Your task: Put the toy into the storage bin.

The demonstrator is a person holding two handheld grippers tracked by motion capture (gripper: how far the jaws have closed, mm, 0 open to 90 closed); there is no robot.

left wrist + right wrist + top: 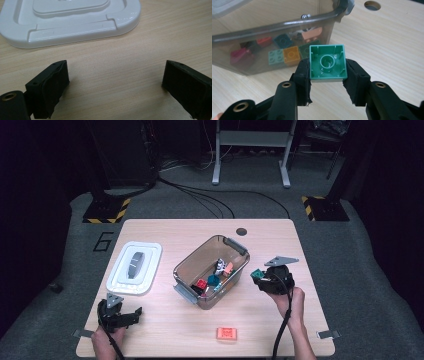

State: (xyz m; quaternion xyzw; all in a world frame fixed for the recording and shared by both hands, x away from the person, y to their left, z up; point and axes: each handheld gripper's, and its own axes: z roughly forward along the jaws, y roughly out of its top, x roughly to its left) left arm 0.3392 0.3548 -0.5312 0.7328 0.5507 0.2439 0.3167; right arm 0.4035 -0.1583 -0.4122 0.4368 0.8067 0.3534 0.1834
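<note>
A: Green plastic, square, hollow underside facing the camera: that building brick (328, 63) sits clamped between the two black jaws of the right gripper (327, 82). The pads press on its two opposite sides.

B: And seen from above?

A: In the high view the right gripper (263, 279) is held above the pale wooden table (165, 332), just beside the right-hand wall of the smoky transparent plastic storage box (194, 260), with the green brick (257, 274) at its tip, outside the box and near its rim.

B: What lies in the box?

A: Loose bricks in several colours: red, teal, salmon in the high view; through the wall in the right gripper view, also an orange one and a mint one. Exact count I cannot tell.

B: The other hand?

A: The left gripper (131, 314) rests low at the near left corner of the table, the person's hand behind it. Its jaws stand wide apart with bare wood between them in the left gripper view (115, 82); nothing is held.

B: Anything near it?

A: The white rectangular plastic lid (135, 266) lies flat on the table just beyond those jaws, to the left of the box and apart from it. A flat orange-red rectangular brick (226, 334) lies alone near the table's front edge, between the two hands, touching neither gripper.
</note>
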